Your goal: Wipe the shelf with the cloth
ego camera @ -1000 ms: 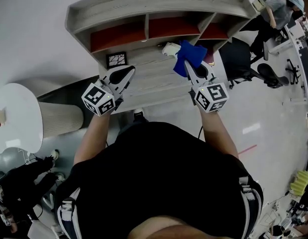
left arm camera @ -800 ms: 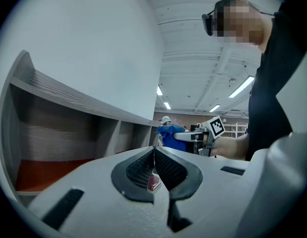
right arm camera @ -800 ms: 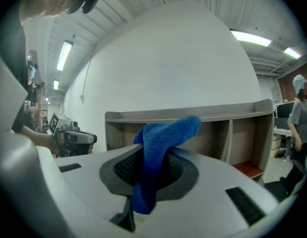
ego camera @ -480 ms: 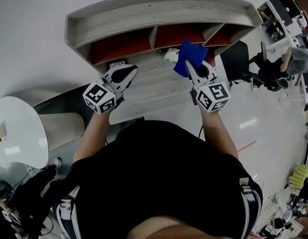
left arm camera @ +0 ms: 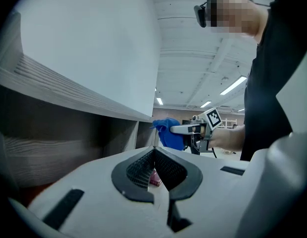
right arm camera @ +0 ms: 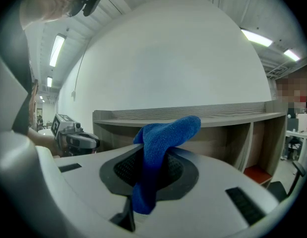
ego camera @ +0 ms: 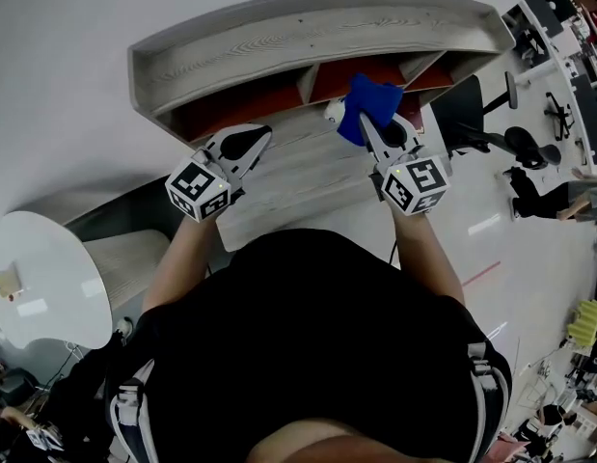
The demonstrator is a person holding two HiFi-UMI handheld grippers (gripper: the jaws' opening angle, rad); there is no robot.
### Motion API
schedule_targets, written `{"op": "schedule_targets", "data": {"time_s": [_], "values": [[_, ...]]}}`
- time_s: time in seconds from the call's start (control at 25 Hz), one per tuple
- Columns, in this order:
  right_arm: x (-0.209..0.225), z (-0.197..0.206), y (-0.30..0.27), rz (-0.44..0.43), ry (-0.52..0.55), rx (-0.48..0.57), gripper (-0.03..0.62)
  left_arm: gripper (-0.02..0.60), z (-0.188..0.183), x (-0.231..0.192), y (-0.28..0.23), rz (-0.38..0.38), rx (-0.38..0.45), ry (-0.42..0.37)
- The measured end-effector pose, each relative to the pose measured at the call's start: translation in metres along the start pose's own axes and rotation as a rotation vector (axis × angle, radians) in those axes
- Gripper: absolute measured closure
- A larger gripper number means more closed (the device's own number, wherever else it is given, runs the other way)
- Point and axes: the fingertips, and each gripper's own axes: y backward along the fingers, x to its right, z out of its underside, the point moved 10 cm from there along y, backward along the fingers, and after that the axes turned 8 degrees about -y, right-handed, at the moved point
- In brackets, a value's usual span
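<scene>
The grey wooden shelf with red-backed compartments stands in front of me. My right gripper is shut on the blue cloth, which it holds over the shelf's lower board, just in front of the compartments. In the right gripper view the cloth is pinched between the jaws of the right gripper and flops over them. My left gripper hovers over the board's left part, shut and empty. The left gripper view shows its jaws closed, with the cloth beyond them.
A small white object lies on the board beside the cloth. A round white table and a ribbed grey cylinder stand at the left. A black office chair is at the right of the shelf.
Both grippers have edged slightly toward the shelf, the right still holding the cloth. The small framed picture near the left gripper is no longer in sight.
</scene>
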Motion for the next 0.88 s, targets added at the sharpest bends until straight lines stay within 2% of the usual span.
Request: {"op": "schedule_targets", "data": {"time_s": [0.4,0.68,0.88], "values": [[-0.011,-0.001,-0.013,0.009,0.011,0.002,0.537,0.565,-0.001,-0.012,-0.001,0.063,0.008,-0.031],[0.002,0.003,-0.014,-0.015,0.008,0.004,0.537,0.565,-0.002,-0.003,-0.013,0.054,-0.001,-0.049],[0.017,-0.003,-0.014,-0.063,0.019,0.016,0.537,0.565,-0.011,0.007,-0.026,0.014,-0.004,-0.063]]}}
